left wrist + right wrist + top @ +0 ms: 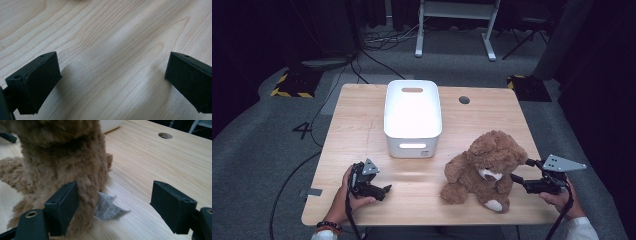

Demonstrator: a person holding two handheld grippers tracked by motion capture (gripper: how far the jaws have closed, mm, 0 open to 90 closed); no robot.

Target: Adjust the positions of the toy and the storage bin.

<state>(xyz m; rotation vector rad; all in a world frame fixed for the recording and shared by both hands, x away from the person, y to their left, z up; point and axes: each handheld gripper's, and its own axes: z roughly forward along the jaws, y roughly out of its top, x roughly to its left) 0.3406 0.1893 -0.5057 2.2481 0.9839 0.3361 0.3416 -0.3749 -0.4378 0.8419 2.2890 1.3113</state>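
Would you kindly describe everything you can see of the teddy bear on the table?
The teddy bear is brown and shaggy, with a pale muzzle and one pale foot sole. It sits upright on the wooden table, in front and to the right of the white bin. A printed label trails from its back. The open right gripper reaches its side.

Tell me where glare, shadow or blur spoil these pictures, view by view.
High view: the white bin is blown out by glare, its inside without detail; the surroundings are dark. Left gripper view: sharp wood grain on the table, soft shadows beside the open jaws. Right gripper view: the teddy bear is close and slightly soft; its tag print is unreadable.
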